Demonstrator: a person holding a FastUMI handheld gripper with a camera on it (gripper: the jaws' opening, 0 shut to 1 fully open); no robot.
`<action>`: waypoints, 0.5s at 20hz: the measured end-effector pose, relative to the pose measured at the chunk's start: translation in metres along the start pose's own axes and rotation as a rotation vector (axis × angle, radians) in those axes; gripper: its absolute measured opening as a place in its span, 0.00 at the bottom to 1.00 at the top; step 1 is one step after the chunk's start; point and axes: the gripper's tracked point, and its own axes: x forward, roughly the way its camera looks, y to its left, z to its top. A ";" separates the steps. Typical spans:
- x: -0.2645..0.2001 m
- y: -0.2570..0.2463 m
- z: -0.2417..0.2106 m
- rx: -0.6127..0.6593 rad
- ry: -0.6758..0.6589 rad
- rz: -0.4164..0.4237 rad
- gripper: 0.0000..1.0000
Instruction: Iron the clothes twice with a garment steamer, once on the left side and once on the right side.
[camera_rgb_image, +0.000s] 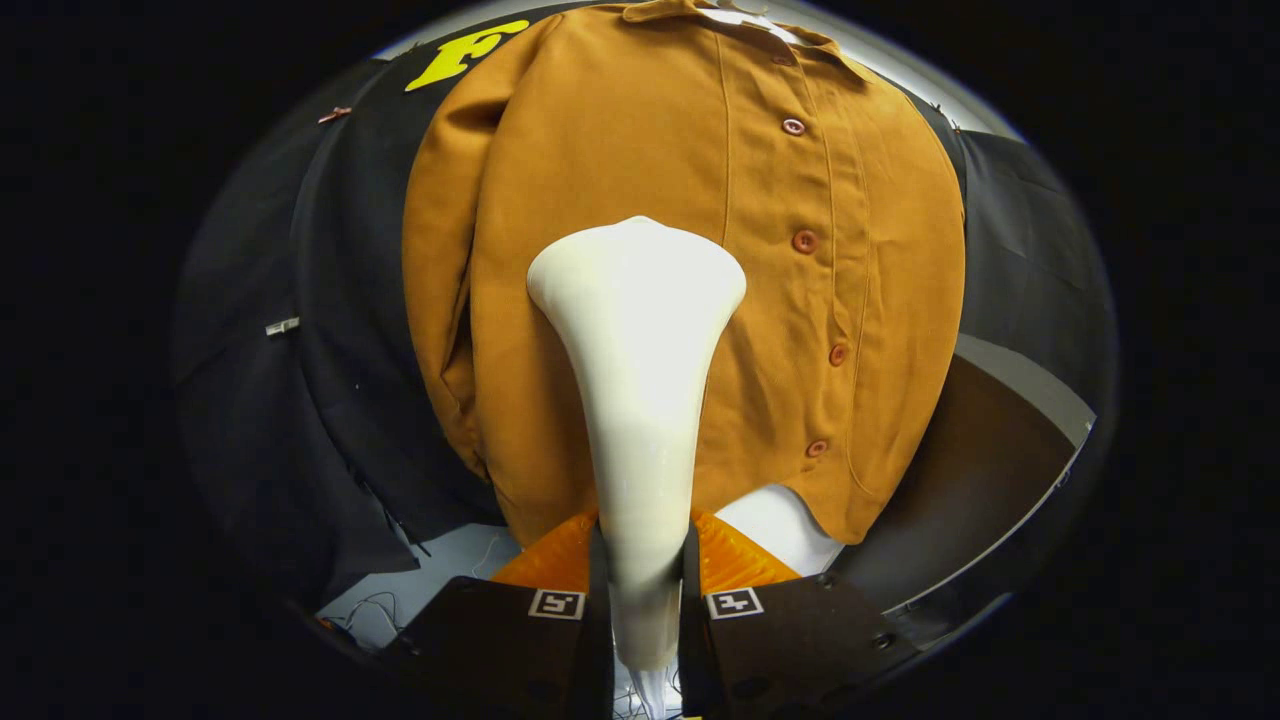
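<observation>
Mustard shirt (690, 290) hangs just beyond my tool (645, 600), whose fingers clamp the white garment steamer (640, 400). Its head sits left of the button row (805, 240), so I judge the left pass underway; next needs a steady stroke.

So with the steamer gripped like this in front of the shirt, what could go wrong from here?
1. The tool is shut on the slim handle of the smooth white steamer; it might twist or slip during a stroke.
2. The steamer head sits beside the button placket of the brown shirt; a drifting pass could snag a button.
3. The shirt hangs loose, so pressure may just push it away.
</observation>
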 end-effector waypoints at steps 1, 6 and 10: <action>0.000 0.001 -0.006 -0.007 0.008 -0.002 0.29; -0.001 0.007 -0.040 -0.025 0.055 -0.001 0.29; -0.008 0.004 -0.063 -0.015 0.092 -0.012 0.29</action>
